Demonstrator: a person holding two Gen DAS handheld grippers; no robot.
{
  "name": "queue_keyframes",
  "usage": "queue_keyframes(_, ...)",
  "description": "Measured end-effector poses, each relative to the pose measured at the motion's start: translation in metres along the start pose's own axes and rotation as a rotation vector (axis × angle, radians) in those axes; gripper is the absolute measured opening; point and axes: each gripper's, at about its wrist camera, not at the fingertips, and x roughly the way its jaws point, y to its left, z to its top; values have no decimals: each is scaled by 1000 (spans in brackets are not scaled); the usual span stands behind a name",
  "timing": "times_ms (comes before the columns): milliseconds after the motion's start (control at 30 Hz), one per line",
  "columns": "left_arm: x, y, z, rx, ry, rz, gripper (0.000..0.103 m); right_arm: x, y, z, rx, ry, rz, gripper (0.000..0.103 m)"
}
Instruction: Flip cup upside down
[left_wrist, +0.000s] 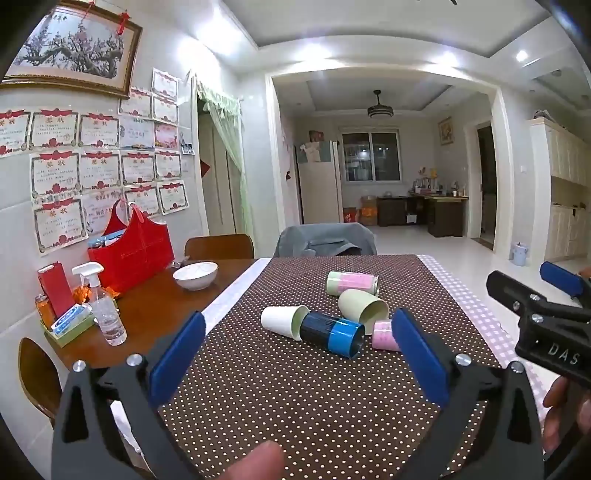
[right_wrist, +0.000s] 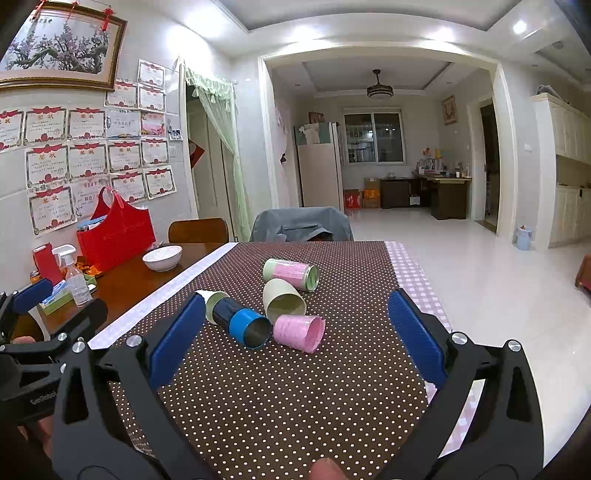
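Cups: five lie tipped mid-frame; your blue cup touches the white cup.
Tongs: your left gripper and right gripper gape empty.
Bowl: left.

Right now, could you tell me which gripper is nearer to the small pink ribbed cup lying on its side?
Right. The right gripper faces the pink cup head-on; the left gripper sits further left, its right finger hiding most of it.
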Motion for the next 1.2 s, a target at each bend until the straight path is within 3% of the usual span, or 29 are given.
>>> queue_keyframes(400, -3, 7, 2, -13, -61, 0, 99, 2, 2, 2, 1, -15, -4, 97)
queue_keyframes(1200, 14, 10, 21, -34, -55, 21, 99, 20, 8, 30, 1, -52, 29, 97)
